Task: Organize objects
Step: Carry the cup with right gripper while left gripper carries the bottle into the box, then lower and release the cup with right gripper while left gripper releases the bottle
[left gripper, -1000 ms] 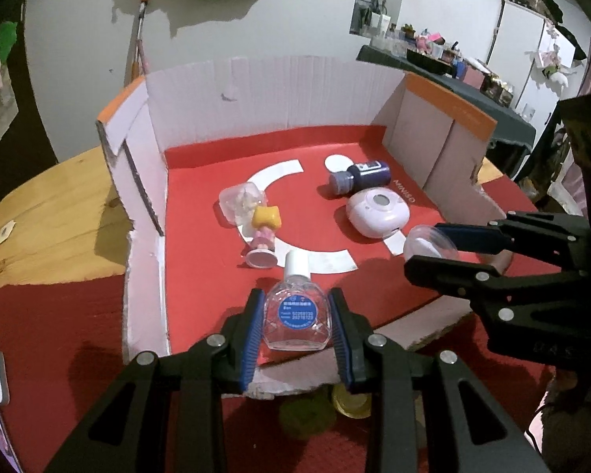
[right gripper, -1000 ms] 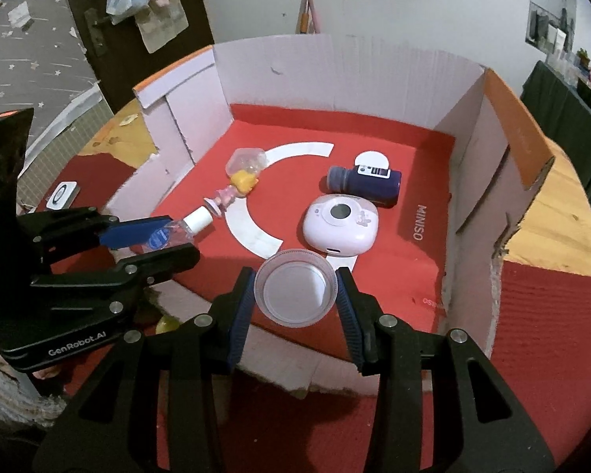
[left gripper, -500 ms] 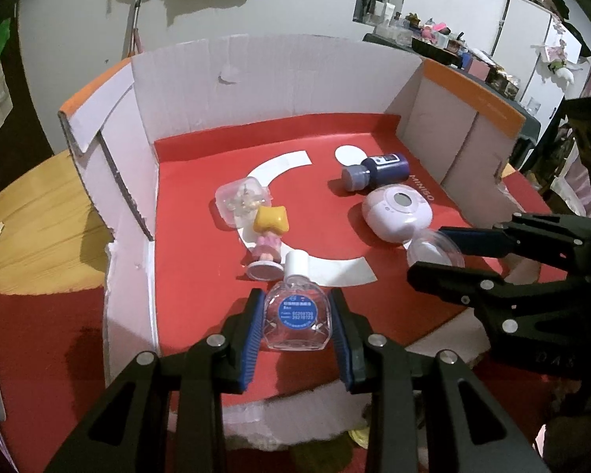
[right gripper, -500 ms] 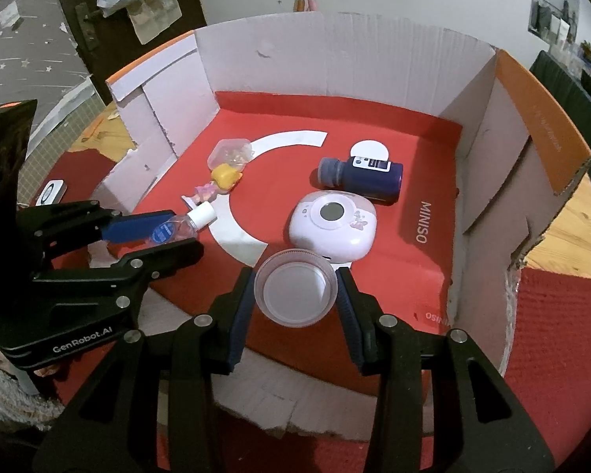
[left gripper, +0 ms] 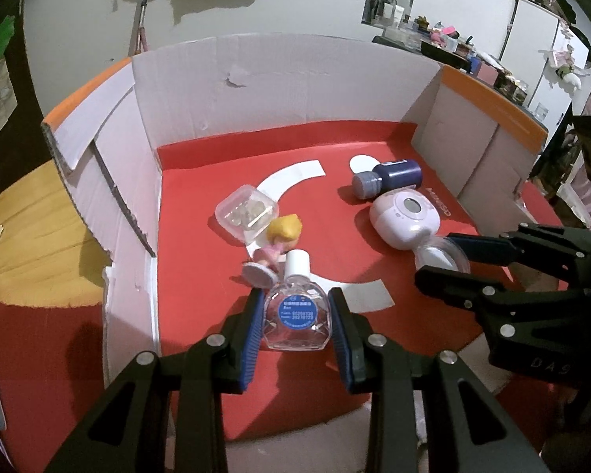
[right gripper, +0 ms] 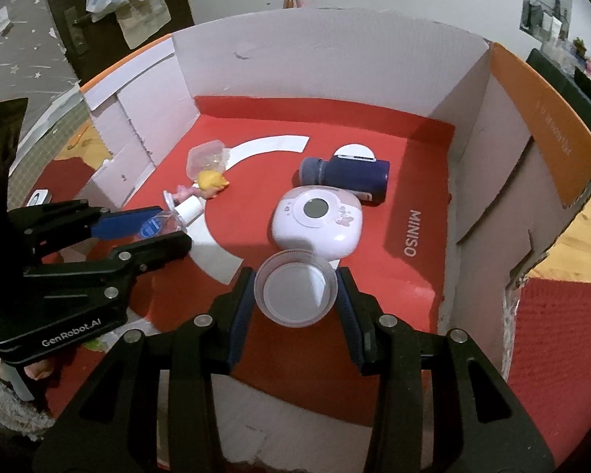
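The left gripper (left gripper: 296,319) pinches a small clear bottle with a white cap and round blue label (left gripper: 295,311); the right gripper (right gripper: 295,295) clamps a round clear plastic jar (right gripper: 295,291) (its open mouth faces the camera). Both hang over the red-floored cardboard box (right gripper: 335,63), near a pale pink rounded gadget (right gripper: 317,222).

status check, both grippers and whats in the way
Left hand-held gripper shut on clear bottle; right hand-held gripper shut on round jar. Both over red box floor. Figurine just ahead of bottle, white device ahead of jar.
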Available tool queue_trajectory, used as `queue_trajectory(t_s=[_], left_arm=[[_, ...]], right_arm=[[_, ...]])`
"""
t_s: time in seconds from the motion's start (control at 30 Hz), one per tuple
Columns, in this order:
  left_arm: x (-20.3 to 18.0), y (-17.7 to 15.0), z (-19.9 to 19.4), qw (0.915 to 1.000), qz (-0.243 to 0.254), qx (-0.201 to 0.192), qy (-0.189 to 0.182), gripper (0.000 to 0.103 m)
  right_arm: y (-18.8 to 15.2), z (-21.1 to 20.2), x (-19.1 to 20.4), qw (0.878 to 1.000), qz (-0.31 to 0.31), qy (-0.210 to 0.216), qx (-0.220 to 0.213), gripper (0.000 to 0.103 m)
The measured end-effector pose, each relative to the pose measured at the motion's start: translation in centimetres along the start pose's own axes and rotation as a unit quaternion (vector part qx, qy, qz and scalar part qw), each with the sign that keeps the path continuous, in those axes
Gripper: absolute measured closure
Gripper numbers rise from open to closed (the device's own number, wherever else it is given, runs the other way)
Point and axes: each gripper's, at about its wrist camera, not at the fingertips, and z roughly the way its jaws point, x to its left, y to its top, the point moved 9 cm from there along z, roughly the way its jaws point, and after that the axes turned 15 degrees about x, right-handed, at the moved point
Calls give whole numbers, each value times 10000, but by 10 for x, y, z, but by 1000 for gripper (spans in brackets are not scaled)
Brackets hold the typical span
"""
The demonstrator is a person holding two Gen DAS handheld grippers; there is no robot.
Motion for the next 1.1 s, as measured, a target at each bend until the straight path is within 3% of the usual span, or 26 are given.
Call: queue_trajectory(t_s=[0.3, 1.1], left_arm=[[3, 5, 2, 10000, -31, -32, 51, 69], [5, 7, 2, 9999, -60, -79, 61, 69]], right_arm=[[7, 1, -15, 9995, 116, -288, -82, 64], [10, 3, -18, 9994, 128, -293, -113, 64]])
